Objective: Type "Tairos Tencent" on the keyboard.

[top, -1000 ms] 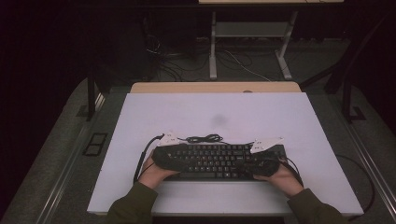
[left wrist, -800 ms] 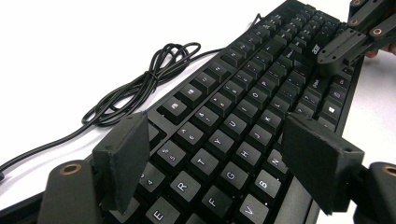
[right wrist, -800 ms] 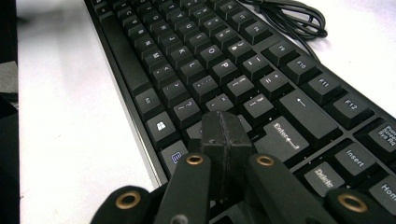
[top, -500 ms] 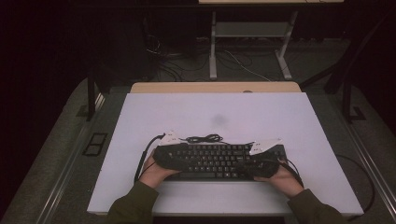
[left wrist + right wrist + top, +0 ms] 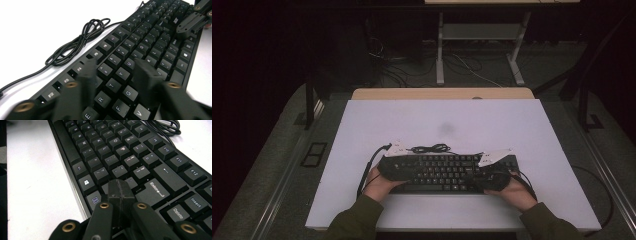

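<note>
Keyboard point(image 5: 447, 172) lies flat on the white tabletop point(image 5: 472, 125), near its front edge, long side running left to right in the high view. Its black cable point(image 5: 429, 148) sits in a loose coil just behind the back edge, on the tabletop.

The left gripper point(image 5: 117, 72) hovers over the left half of the keyboard. Its jaws have just been closing and now stand partly apart, blurred in the left gripper view, above the letter keys around T, Y and G; whether they touch the keys I cannot tell, and no key is clamped between them. In the high view the left hand point(image 5: 379, 182) holds this gripper at the left end of the keyboard.

The right gripper point(image 5: 121, 192) has its jaws pressed together, nothing between them, tips over the keys just left of Enter in the right gripper view, near the menu key. Whether the tips rest on a key is unclear. The right hand point(image 5: 514, 192) sits at the right end of the keyboard in the high view.
</note>
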A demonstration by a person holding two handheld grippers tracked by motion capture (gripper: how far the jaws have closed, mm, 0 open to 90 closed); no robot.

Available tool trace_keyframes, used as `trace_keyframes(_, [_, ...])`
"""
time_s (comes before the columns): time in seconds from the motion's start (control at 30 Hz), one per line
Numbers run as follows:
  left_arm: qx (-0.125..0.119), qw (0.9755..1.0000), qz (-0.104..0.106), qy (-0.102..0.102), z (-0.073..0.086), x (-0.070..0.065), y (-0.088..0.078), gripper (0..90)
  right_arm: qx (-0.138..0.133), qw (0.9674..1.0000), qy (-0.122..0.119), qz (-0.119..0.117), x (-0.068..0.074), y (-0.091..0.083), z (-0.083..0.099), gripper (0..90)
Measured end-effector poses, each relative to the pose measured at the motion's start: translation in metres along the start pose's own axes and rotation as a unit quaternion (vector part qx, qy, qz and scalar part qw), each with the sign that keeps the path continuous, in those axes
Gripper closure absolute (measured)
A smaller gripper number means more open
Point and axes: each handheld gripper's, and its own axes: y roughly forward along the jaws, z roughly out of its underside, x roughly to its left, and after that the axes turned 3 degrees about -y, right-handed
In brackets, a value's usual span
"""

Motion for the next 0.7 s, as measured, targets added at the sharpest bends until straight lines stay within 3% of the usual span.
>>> trace_keyframes(0.33, [0.017,0.9998,0.004,0.000,-0.0014,0.0011,0.0037,87.7,0.000,1.0000,-0.001,0.000,0.0000,0.0000,0.0001,89.5])
trace_keyframes(0.7, [0.038,0.9992,0.004,0.009,-0.0011,0.0005,0.0079,88.8,0.000,1.0000,-0.003,0.001,0.0001,0.0001,0.0001,89.5])
